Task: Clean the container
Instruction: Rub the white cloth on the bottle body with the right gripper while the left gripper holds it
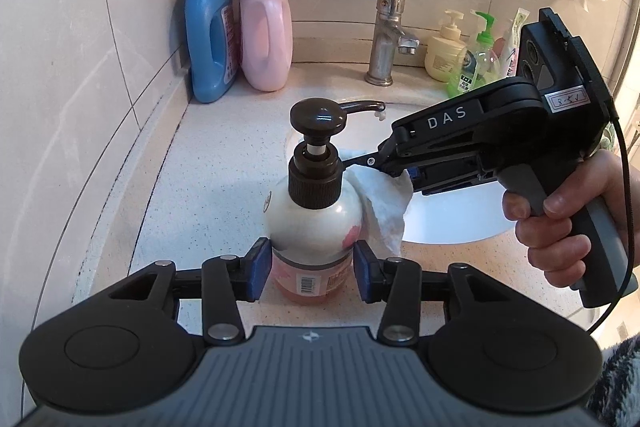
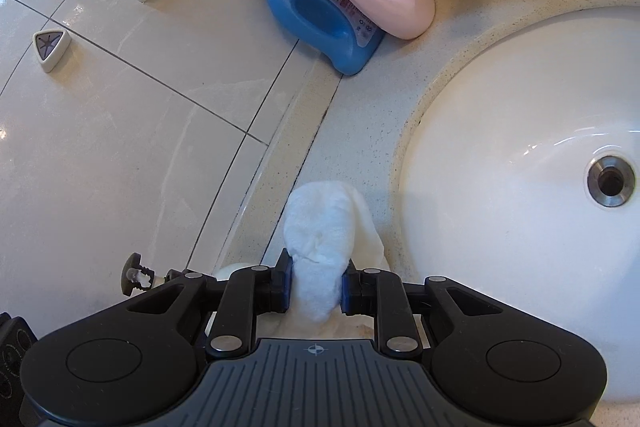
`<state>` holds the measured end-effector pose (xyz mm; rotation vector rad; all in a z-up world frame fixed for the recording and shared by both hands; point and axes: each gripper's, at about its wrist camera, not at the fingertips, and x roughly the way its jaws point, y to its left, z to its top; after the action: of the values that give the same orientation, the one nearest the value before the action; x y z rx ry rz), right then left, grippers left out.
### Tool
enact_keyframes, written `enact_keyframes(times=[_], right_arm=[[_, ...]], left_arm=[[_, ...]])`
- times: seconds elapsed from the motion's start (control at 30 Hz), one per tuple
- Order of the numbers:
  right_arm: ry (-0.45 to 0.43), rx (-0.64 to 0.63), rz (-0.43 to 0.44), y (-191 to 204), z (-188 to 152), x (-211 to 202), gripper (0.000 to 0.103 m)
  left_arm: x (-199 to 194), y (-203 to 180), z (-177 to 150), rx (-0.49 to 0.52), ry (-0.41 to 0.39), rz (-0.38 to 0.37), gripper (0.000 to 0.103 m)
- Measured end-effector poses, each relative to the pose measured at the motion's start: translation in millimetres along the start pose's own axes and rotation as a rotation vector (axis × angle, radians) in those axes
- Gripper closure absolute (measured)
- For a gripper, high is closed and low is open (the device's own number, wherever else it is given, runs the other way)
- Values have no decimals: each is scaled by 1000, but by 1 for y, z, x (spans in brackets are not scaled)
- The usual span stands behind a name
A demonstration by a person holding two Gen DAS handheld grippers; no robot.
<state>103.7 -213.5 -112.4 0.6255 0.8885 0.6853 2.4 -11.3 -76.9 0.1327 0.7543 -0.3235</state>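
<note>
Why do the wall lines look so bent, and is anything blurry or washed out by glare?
Left wrist view: the lens bows the tile seams; everything is sharp, with a small highlight on the dark pump cap and corners darkened. Right wrist view: the same bending curves the sink rim; bright reflections sit on the basin and wall tiles, but the white wipe stays crisp.

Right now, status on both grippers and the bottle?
Left gripper straddles pump bottle, pads barely off. Right gripper shut on white wipe, against bottle's shoulder. Nothing blocking.
</note>
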Motion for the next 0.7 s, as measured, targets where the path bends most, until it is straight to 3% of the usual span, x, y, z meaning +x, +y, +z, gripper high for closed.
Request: enact_keyframes(times=[0.17, 0.37, 0.53, 0.7], right_arm=[[5, -34, 14, 7, -1, -11, 79], [-26, -21, 107, 10, 18, -14, 79], [23, -32, 191, 13, 29, 1, 79], [42, 41, 209, 0, 30, 10, 79]], left_arm=[[-2, -2, -4, -2, 5, -6, 53], [-3, -5, -3, -4, 2, -12, 53], [-3, -7, -3, -4, 3, -7, 55], [-4, -8, 3, -10, -4, 4, 55]])
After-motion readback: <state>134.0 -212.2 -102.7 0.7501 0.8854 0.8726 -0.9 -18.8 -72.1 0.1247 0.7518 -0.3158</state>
